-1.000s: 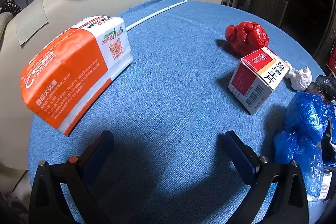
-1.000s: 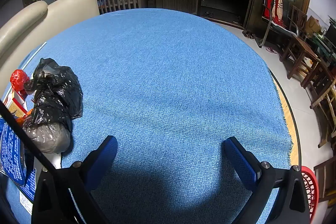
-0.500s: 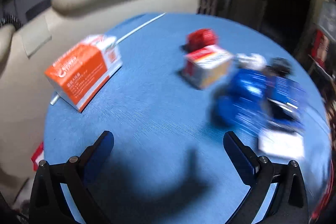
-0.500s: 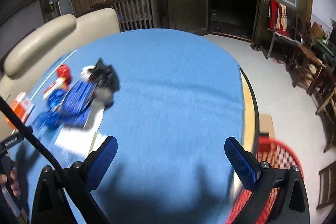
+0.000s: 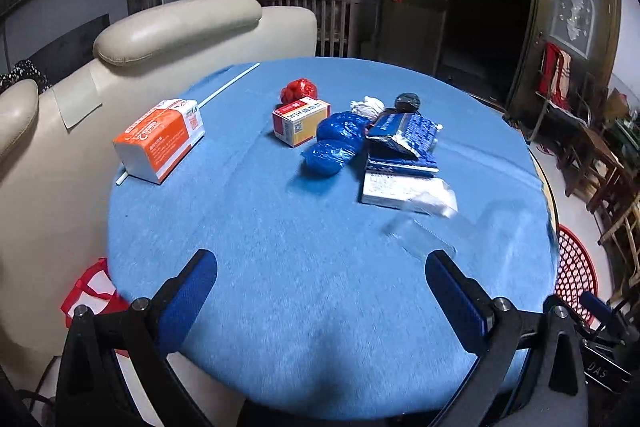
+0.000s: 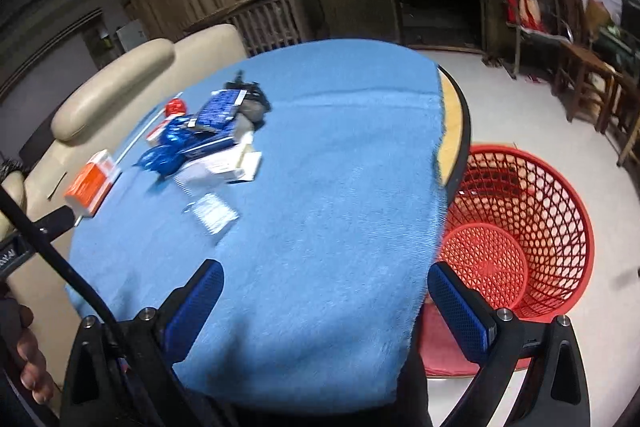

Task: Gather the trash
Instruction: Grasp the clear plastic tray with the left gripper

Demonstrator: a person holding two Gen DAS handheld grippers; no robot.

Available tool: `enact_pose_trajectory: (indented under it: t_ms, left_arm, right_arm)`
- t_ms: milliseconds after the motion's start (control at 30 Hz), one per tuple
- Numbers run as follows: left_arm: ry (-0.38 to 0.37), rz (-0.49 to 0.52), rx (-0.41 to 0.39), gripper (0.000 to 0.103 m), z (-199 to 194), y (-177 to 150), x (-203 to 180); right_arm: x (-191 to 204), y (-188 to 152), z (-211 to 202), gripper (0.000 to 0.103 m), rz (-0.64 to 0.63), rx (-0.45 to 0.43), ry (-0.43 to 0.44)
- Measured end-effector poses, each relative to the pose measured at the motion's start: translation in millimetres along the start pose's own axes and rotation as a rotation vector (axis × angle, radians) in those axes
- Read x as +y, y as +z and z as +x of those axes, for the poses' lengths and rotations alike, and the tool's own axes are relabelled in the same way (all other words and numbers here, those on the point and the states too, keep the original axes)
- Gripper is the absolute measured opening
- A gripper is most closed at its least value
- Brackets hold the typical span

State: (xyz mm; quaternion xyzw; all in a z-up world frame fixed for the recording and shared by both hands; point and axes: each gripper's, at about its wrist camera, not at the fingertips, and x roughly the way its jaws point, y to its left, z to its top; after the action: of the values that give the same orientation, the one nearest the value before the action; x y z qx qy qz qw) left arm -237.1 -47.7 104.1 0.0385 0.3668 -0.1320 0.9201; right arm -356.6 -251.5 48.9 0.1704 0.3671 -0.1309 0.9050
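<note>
Change: both grippers have pulled back and up from the round blue-clothed table (image 5: 280,267); a second ago each wrist view sat close over the cloth, and the whole tabletop now shows.
Left gripper (image 5: 320,291): fingers spread wide, nothing between them, hanging over the table's near edge.
Right gripper (image 6: 324,303): likewise wide apart and empty, over the table's near right edge.
Trash pile: all of it lies on the table's far half, none lifted. The red crumpled bag (image 5: 299,90), small red-and-white box (image 5: 301,121), blue plastic bag (image 5: 334,147), white wad (image 5: 367,106), blue packet (image 5: 404,133) and white flat box (image 5: 394,189) are bunched together; a clear wrapper (image 5: 416,235) lies on the table nearer the grippers.
Tissue pack (image 5: 160,139): at the table's left edge, apart from the pile; probably not trash.
Red basket (image 6: 516,235): on the floor just right of the table, seemingly empty.
Meaning: the wide view reveals both trash and bin; collecting appears not yet begun, and the clear wrapper looks like the nearest first pick.
</note>
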Motion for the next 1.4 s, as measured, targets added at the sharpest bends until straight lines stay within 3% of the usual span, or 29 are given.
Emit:
enact_pose_trajectory:
  t_ms: [233,1400]
  left_arm:
    - [0.013,0.001,-0.005,0.103,-2.3,-5.9,-4.7]
    - [-0.009,-0.031,0.046,0.103,8.7,-14.9,0.4]
  right_arm:
    - [22.1,2.4,-19.8,0.103,-0.074,-0.073,-0.005]
    - [11.1,0.2,-24.4,0.103,-0.048,-0.104,-0.023]
